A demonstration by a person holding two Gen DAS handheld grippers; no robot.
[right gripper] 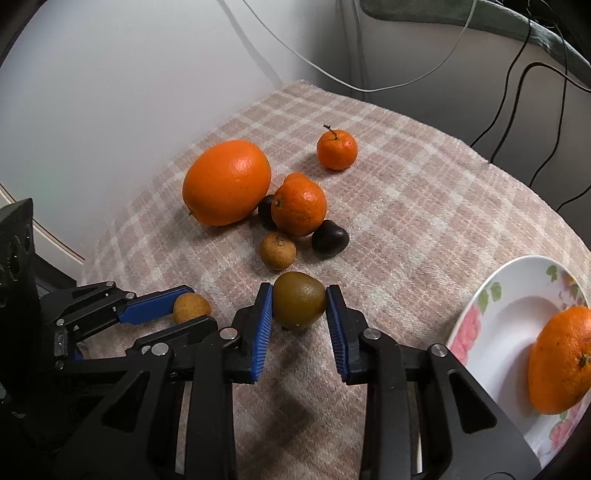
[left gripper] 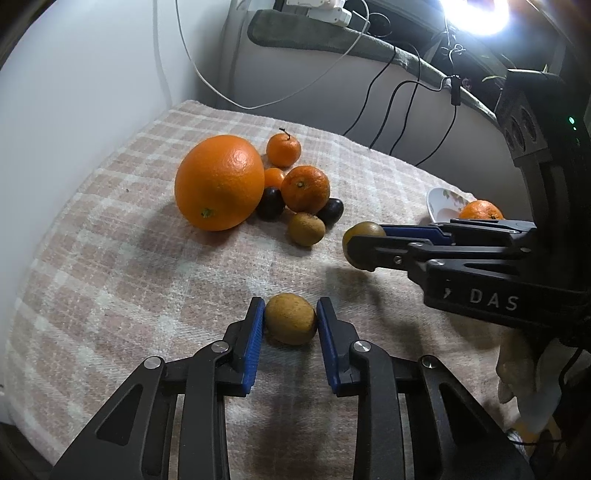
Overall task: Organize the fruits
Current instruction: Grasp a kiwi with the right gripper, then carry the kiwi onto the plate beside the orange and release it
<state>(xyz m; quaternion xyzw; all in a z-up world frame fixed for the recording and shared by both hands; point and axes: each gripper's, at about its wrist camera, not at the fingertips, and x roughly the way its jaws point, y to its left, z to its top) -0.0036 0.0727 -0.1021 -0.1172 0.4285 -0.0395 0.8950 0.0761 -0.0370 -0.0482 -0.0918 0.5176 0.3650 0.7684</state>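
Note:
My left gripper (left gripper: pixel 290 321) is shut on a small tan longan (left gripper: pixel 290 323), low over the checked cloth (left gripper: pixel 110 258); it also shows in the right wrist view (right gripper: pixel 192 308). My right gripper (right gripper: pixel 299 304) is shut on a greenish-brown fruit (right gripper: pixel 299 300), seen too in the left wrist view (left gripper: pixel 360 243). A big orange (left gripper: pixel 219 181), several mandarins (left gripper: pixel 305 189), two dark plums (left gripper: pixel 270 202) and another longan (left gripper: pixel 306 229) lie in a cluster beyond. A flowered plate (right gripper: pixel 491 332) at the right holds one mandarin (right gripper: pixel 559 360).
A white wall (left gripper: pixel 74 92) borders the cloth on the left. Black and white cables (left gripper: pixel 399 107) hang behind the table along a grey panel. A bright lamp (left gripper: pixel 476 14) glares at top right. The plate's rim (left gripper: pixel 439 203) shows behind the right gripper.

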